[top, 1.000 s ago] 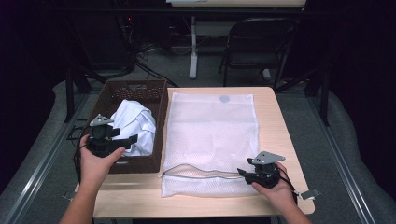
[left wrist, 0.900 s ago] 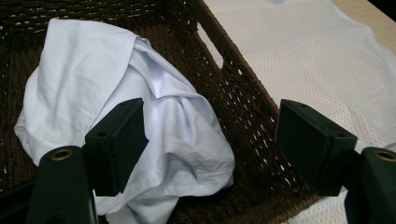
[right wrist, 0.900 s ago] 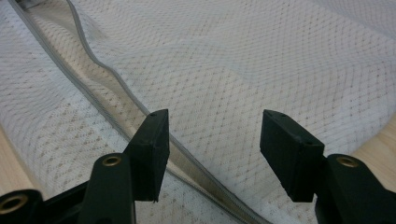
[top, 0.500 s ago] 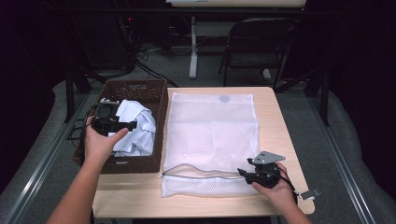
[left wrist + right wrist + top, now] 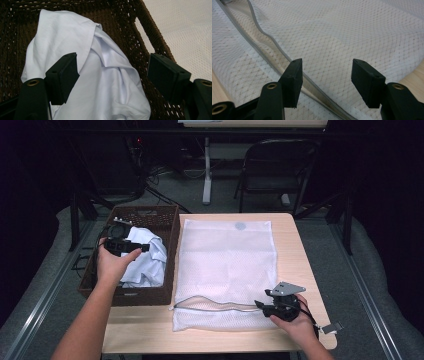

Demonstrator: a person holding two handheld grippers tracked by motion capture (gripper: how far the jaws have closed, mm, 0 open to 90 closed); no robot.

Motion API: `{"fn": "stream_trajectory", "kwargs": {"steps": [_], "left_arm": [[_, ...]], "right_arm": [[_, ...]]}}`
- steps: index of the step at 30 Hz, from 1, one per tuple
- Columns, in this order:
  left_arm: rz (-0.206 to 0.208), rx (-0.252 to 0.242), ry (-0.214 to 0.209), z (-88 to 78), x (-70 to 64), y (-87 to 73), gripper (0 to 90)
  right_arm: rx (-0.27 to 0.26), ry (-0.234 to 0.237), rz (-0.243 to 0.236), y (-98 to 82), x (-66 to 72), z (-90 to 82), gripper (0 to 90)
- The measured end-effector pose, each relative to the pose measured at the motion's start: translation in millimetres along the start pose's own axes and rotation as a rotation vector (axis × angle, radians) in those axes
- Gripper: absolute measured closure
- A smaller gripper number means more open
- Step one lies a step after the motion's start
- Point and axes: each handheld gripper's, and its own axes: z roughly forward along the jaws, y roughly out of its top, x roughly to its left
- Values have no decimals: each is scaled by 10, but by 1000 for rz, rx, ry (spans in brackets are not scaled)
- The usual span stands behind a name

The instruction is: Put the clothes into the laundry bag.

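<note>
The left gripper is hovering with jaws spread, gripping nothing, over the crumpled white cotton cloth lying in the dark brown woven basket at left of centre; the right gripper, also spread, is resting on the white mesh zippered laundry bag at lower right, beside its unzipped opening.

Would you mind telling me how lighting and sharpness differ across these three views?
High view: the pale wooden table is lit, surroundings fall dark. Left gripper view: the white cloth looks bluish, near jaws soft. Right gripper view: the white mesh bag is crisp.
</note>
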Motion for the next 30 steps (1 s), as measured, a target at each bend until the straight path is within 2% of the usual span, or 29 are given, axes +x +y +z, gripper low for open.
{"fn": "stream_trajectory", "kwargs": {"steps": [4,13,21,22,26,30], "left_arm": [[-3,10,11,34,8,37,249],[-40,8,20,134,73,87,239],[-62,30,34,265,145,136,233],[-72,44,33,291,168,153,233],[-93,37,46,337,193,162,233],[-117,51,53,394,243,173,229]], "right_arm": [[0,-2,-2,-2,-9,0,425],[-1,0,-2,-2,-7,-1,425],[3,4,-2,-2,-2,10,425],[2,4,-5,-2,-5,9,425],[3,4,-3,-3,-11,7,425],[3,5,-3,-3,-6,10,425]]}}
